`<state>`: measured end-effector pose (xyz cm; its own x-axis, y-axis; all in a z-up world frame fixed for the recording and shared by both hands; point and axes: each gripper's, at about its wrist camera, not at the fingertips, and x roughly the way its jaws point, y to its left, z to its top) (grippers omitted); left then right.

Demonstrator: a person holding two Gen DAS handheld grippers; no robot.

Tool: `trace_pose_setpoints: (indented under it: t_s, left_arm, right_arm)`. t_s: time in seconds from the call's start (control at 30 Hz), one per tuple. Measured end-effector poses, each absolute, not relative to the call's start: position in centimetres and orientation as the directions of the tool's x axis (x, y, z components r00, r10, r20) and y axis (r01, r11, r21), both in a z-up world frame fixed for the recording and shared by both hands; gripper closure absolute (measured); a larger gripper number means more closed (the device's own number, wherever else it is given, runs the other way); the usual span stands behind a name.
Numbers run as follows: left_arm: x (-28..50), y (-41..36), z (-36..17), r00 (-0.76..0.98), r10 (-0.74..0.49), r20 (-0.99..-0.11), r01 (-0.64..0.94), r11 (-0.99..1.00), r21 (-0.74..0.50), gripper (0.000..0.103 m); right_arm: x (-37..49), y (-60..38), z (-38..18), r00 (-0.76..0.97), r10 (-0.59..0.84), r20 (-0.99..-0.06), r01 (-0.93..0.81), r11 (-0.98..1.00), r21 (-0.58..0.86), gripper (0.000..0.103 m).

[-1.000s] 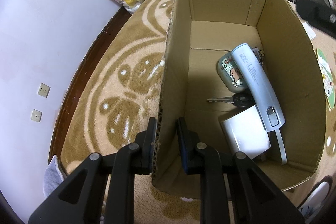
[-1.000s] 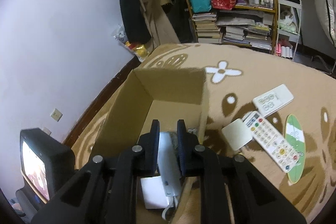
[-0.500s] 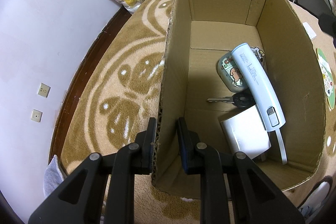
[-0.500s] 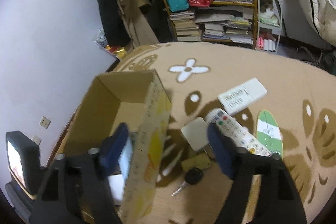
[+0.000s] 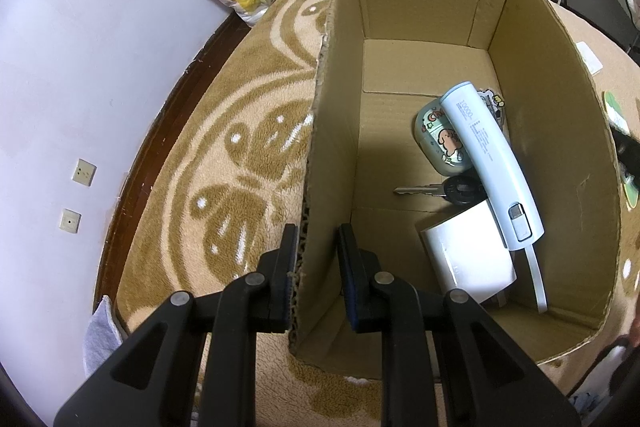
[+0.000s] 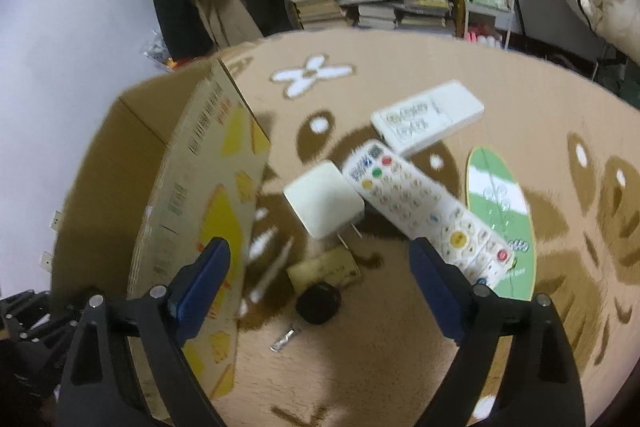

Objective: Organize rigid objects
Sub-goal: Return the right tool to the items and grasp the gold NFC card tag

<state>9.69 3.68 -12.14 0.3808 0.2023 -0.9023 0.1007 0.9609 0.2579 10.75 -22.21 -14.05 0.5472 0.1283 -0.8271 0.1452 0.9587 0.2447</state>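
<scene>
Roughly half done, judging by the layout. Cardboard box [image 5: 420,67] holds a pale blue power bank [image 5: 490,163], a cartoon-printed case [image 5: 436,143], a key [image 5: 440,189] and a white block [image 5: 468,255]. Left gripper [image 5: 316,247] is clamped on the box's near wall, steadying it. Right gripper [image 6: 320,259] hangs empty, jaws spread wide, above the rug [image 6: 400,347]. Left outside: two remotes [image 6: 424,203], white adapter [image 6: 324,199], black-headed key [image 6: 318,303], gold card [image 6: 324,269], green oval item [image 6: 500,203].

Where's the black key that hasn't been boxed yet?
In the right wrist view, the black key lies on the rug just right of the cardboard box, directly below the tan card, between the open right gripper fingers.
</scene>
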Motion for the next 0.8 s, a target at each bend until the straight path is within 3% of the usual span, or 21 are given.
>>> trace_pose_setpoints:
  t_s: [0.3, 0.57, 0.8]
  left_arm:
    - [9.8, 3.6, -12.1, 0.38, 0.205, -0.902, 0.103, 0.96, 0.262, 0.083]
    - [9.8, 3.6, -12.0, 0.379, 0.204, -0.903, 0.102, 0.96, 0.26, 0.083]
    - [9.8, 3.6, -12.0, 0.378, 0.204, -0.903, 0.102, 0.96, 0.26, 0.083]
  right_arm:
    - [10.8, -21.7, -17.7, 0.493, 0.143, -0.859, 0.14, 0.961, 0.24, 0.009]
    - [10.9, -20.8, -18.3, 0.499, 0.118, -0.858, 0.102, 0.976, 0.193, 0.02]
    - [11.5, -20.4, -19.3, 0.478, 0.104, -0.872, 0.112, 0.978, 0.178, 0.021]
